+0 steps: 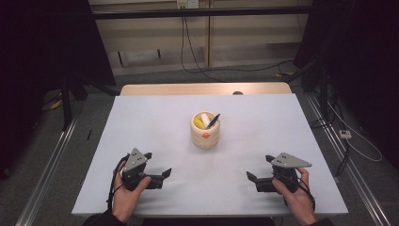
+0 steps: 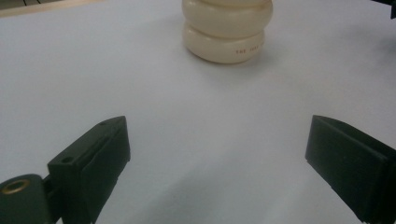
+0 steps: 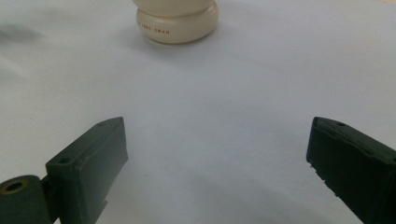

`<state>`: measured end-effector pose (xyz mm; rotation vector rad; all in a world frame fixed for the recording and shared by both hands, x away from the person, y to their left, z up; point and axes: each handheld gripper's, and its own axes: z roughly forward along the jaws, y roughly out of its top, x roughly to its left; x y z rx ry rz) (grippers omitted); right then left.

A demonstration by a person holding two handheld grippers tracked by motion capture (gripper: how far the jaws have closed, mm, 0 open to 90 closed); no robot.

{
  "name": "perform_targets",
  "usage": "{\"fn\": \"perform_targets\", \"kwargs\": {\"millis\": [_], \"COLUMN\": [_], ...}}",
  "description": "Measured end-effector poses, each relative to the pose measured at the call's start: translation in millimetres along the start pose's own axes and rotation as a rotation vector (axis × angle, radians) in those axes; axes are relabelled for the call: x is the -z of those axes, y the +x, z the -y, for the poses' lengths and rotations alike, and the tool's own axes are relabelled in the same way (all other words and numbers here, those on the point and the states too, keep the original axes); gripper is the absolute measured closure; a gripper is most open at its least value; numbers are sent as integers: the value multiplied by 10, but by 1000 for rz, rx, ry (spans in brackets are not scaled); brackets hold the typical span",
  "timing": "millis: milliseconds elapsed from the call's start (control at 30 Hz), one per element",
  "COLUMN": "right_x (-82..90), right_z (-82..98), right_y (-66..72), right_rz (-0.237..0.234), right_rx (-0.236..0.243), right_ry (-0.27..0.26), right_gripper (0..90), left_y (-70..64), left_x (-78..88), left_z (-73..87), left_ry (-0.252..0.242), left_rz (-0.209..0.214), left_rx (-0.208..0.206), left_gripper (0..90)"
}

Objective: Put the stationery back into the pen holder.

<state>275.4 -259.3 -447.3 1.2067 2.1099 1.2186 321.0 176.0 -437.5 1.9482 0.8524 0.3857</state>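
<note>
Resting low on the white table (image 1: 155, 122), both the left gripper (image 1: 162, 175) and right gripper (image 1: 252, 178) gape wide, empty, well short of the cream pot (image 1: 205, 134). Next probably comes a reach for its pen (image 1: 212, 121), calling for a high approach.

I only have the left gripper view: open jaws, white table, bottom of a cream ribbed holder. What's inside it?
Observer: In the high view, the cream ribbed ceramic holder holds a black pen leaning right, plus a yellow item and a white item I can't identify.
Operator: Where's the right gripper?
Observer: The right gripper is low at the near right of the white table, jaws wide open and empty.
Operator: Any marking on the holder?
Observer: A small orange mark on the side facing the person.
</note>
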Motion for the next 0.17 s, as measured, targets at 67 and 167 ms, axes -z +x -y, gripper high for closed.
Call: {"fn": "perform_targets", "kwargs": {"millis": [67, 167], "right_x": [3, 6], "right_z": [5, 6], "right_y": [0, -6], "right_rz": [-1, 2], "right_rx": [-3, -3], "right_ry": [0, -2], "right_gripper": [51, 51], "left_y": [-29, -26], "left_x": [8, 6], "left_z": [-4, 7], "left_ry": [-6, -5], "left_rz": [3, 9], "left_rx": [-24, -24], "left_gripper": [65, 64]}}
